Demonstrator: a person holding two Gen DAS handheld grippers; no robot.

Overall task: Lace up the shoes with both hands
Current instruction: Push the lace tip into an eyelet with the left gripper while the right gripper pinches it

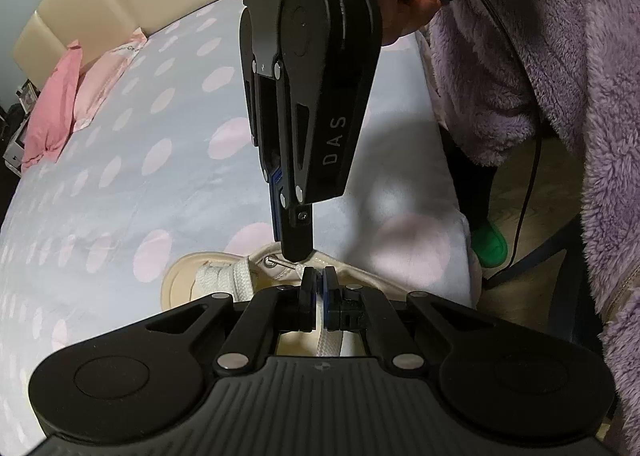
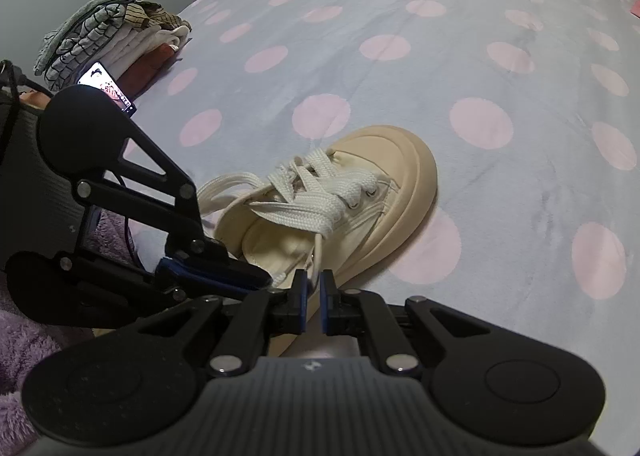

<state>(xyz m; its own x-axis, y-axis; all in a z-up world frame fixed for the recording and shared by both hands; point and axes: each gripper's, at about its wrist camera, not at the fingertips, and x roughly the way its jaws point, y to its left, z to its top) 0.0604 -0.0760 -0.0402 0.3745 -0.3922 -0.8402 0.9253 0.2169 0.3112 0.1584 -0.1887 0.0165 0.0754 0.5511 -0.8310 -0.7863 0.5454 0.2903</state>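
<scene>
Left gripper (image 1: 319, 288): clamped on the flat lace (image 1: 329, 340), kept taut.
Right gripper (image 2: 314, 288): nearly closed, lace tip (image 2: 317, 252) pinched for threading.
Shoe (image 2: 404, 183): ahead of both, steadied on the bedspread (image 2: 480, 55).

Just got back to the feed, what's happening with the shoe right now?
A person in a fuzzy purple robe is lacing a cream sneaker that lies on a polka-dot bedspread, a handheld gripper in each hand. The left gripper is shut on the flat white lace. The right gripper is pinching the lace's thin tip beside an upper eyelet. The lower eyelets are already crossed; the top ones are not yet threaded.
</scene>
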